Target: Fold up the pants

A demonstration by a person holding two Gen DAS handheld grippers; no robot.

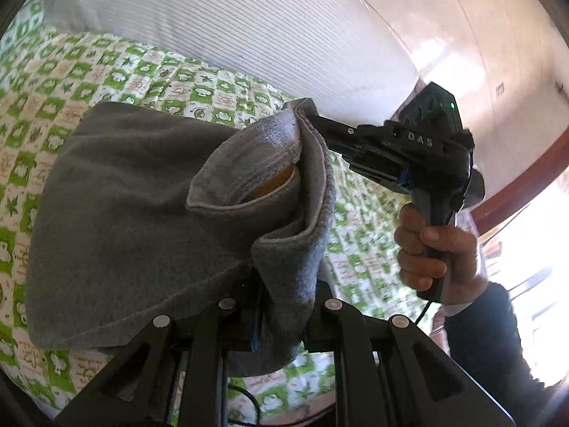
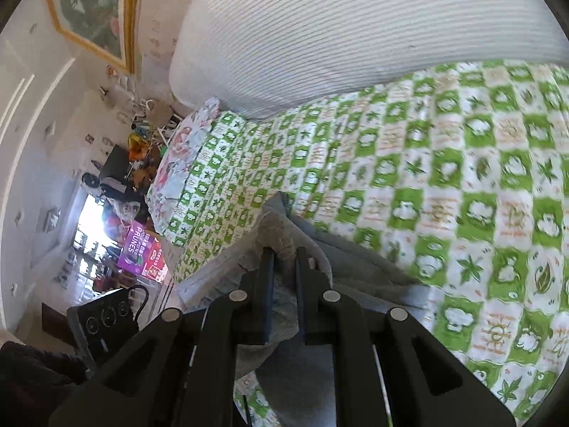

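Right gripper reads "DAS" — box reads "PRUNES".

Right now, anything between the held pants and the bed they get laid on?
Nothing visible. Both grippers, left and right, are clamped on the grey pants, held above the green checkered bedspread. The bedspread under them shows bare; the striped white pillow sits farther back.
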